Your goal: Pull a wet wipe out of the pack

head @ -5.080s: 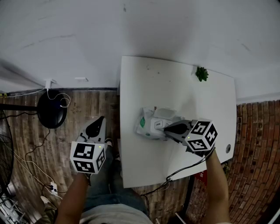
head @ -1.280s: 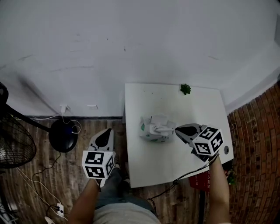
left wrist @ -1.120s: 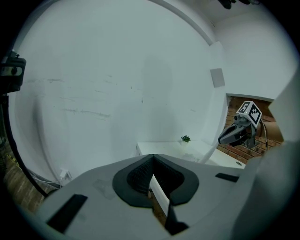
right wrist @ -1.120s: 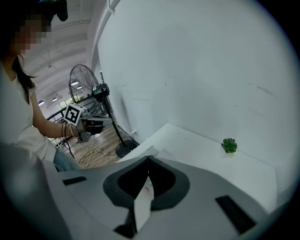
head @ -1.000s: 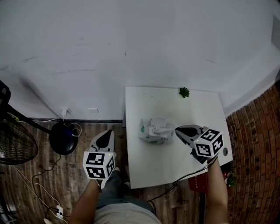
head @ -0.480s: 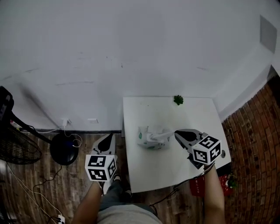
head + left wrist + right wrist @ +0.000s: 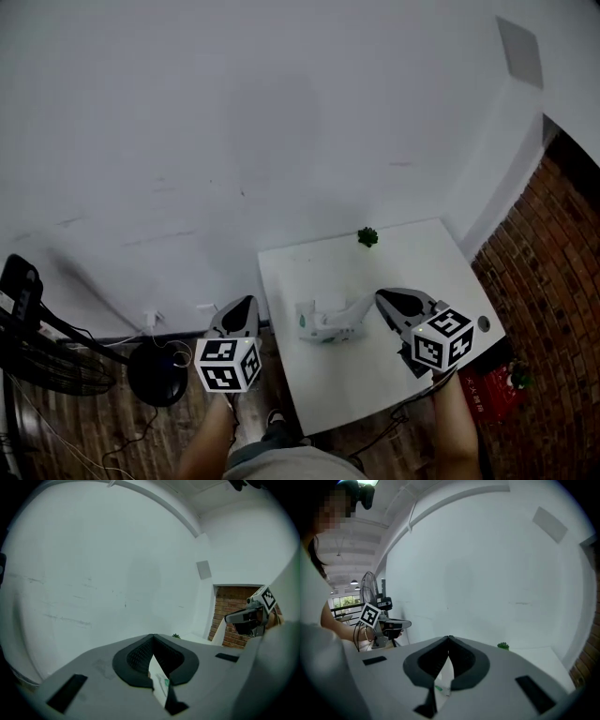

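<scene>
One wipe (image 7: 359,307) is partway out. It runs as a taut white strip from the top of the pack (image 7: 317,324) to my right gripper (image 7: 381,298), whose jaws are pinched together on its end. The pack lies near the middle of the white table (image 7: 412,258), with nothing pressing on it.

To do this pull well, I judge I should draw up and away to my right in one steady line, so the sheet slides through the opening rather than tearing. The pack needs watching: it looks light, and with nothing holding it down it may lift or skid after the wipe (my left gripper (image 7: 246,306) could pin it, if I brought it over). A brisk finish should part this sheet from the one behind it.

My right forearm reaches forward over the table's near right corner. That gripper seems raised clear of the tabletop and points left toward the pack. The left one hangs off the table's left edge, over the wooden floor (image 7: 94,431), pointing forward. Its jaws are closed on nothing, and it is well apart from the pack.
</scene>
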`<state>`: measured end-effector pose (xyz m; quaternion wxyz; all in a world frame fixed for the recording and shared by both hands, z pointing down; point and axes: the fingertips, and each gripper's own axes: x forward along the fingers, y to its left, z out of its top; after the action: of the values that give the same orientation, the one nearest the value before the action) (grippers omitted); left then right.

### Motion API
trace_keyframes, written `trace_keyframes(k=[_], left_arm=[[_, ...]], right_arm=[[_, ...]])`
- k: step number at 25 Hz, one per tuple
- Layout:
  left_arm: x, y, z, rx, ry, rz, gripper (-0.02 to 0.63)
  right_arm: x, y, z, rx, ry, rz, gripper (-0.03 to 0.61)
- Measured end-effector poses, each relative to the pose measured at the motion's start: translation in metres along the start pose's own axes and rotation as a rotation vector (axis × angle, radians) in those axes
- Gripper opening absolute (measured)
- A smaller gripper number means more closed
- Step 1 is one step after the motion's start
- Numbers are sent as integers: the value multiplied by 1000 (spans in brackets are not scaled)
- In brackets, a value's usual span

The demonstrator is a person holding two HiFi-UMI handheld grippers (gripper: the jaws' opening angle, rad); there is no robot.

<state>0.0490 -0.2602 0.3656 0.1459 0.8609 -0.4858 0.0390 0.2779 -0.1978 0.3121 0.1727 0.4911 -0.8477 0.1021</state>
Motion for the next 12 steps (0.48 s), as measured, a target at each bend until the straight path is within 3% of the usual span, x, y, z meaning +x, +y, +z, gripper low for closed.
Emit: trace_keyframes(k=[5, 12], left_arm=[[19, -15, 36, 57, -29, -39, 0], [39, -30, 72, 79, -70, -80, 0]], right_arm=[[-31, -18, 10, 82, -137, -188, 3], [-89, -45, 8, 190, -327, -556, 3]])
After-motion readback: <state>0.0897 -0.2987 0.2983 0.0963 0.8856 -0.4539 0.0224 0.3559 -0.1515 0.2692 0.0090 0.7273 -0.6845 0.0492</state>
